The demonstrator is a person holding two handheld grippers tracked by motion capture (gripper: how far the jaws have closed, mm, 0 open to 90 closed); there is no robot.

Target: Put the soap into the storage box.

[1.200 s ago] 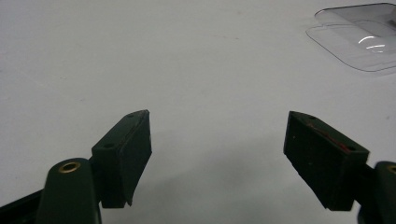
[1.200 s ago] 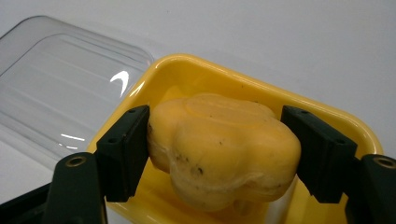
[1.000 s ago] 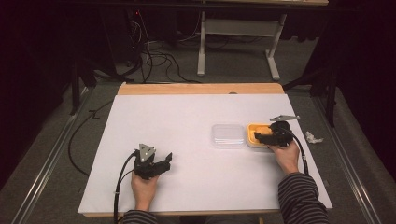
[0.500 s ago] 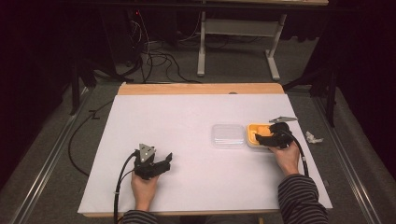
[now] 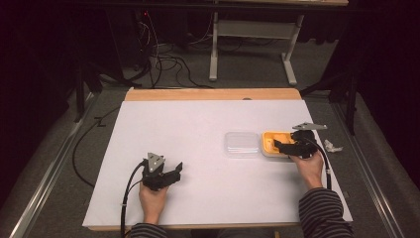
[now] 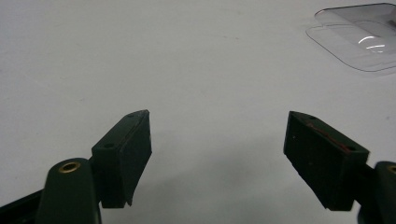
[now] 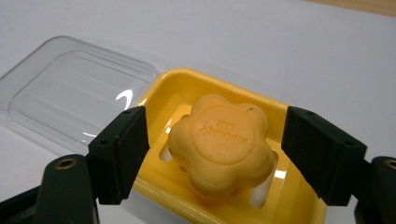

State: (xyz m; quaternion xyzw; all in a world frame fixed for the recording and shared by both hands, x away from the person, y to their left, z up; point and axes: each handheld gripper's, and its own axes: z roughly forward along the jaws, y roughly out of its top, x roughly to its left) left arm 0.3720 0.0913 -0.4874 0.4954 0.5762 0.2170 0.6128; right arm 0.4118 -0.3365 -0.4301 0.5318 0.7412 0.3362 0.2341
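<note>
Though slightly speckled, flower-shaped orange soap (image 7: 222,148) looks embossed.

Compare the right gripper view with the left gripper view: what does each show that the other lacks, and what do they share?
The right gripper view alone has the orange flower-shaped soap lying in the yellow soap dish, with the right gripper open, its jaws apart on either side of the soap. The left gripper view alone has the left gripper, open over bare tabletop. Both show the clear plastic lid lying flat and the white table surface.
</note>
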